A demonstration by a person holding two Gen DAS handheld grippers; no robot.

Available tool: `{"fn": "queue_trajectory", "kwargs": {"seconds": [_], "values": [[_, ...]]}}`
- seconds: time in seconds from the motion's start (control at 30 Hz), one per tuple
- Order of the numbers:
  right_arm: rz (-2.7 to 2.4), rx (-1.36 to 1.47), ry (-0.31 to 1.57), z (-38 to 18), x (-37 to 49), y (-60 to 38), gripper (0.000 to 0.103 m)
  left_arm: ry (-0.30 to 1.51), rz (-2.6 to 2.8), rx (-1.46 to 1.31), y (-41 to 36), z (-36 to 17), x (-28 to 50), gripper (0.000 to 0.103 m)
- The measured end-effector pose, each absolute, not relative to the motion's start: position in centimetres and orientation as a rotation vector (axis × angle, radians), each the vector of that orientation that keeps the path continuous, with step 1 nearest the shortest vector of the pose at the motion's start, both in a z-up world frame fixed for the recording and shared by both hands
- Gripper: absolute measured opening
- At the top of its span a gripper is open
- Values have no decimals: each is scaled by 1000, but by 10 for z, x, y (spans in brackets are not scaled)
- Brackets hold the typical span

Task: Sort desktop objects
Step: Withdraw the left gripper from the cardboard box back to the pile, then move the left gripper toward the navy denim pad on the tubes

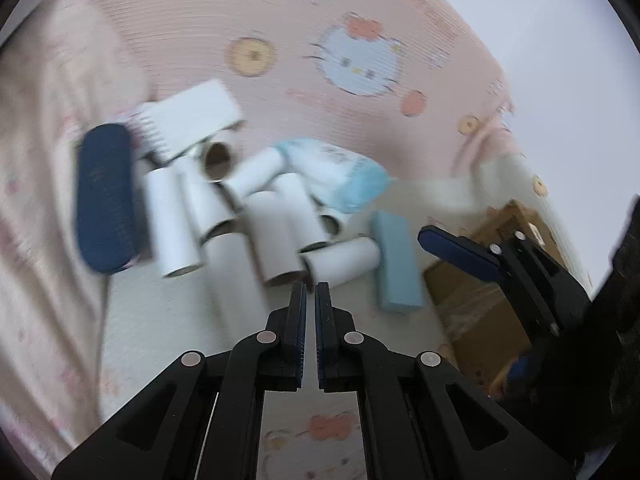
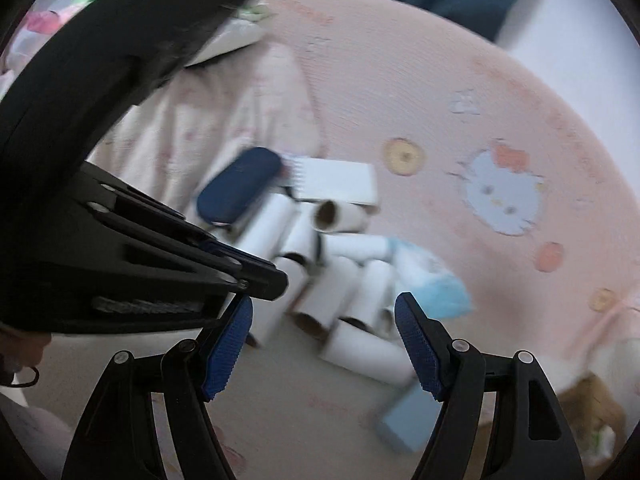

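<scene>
A: Your left gripper (image 1: 311, 294) has its fingers clenched on nothing, tips just short of the rolls (image 1: 256, 216).

B: And my right gripper (image 2: 323, 322)?

A: Its fingers are spread wide, empty, the rolls beyond them. Around the rolls: the navy case (image 1: 105, 200) on their left, touching; the notepad (image 1: 192, 120) behind; the blue packet (image 1: 340, 174) and the blue box (image 1: 396, 260) to their right.

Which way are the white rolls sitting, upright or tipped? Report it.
Tipped. The white rolls lie on their sides in a heap, hollow ends facing sideways.
</scene>
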State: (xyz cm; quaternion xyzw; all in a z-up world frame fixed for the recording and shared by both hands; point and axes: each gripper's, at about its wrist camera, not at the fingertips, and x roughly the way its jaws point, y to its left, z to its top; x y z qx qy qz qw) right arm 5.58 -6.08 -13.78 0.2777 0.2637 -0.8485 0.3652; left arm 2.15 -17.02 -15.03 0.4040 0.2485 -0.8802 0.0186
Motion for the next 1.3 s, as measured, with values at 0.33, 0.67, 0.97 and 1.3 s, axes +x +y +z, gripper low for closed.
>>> {"fn": "queue_trajectory", "kwargs": {"seconds": [0.33, 0.67, 0.97, 1.3], "values": [[-2006, 688, 626, -159, 34, -114, 72, 800, -2607, 1191, -216, -161, 46, 23], [-1957, 567, 734, -184, 46, -154, 72, 987, -2531, 1065, -269, -170, 60, 65], [-1973, 648, 562, -197, 32, -182, 72, 1578, -2326, 762, -327, -215, 76, 66], [-2005, 733, 451, -207, 13, -181, 72, 1443, -2261, 827, -332, -221, 54, 63]]}}
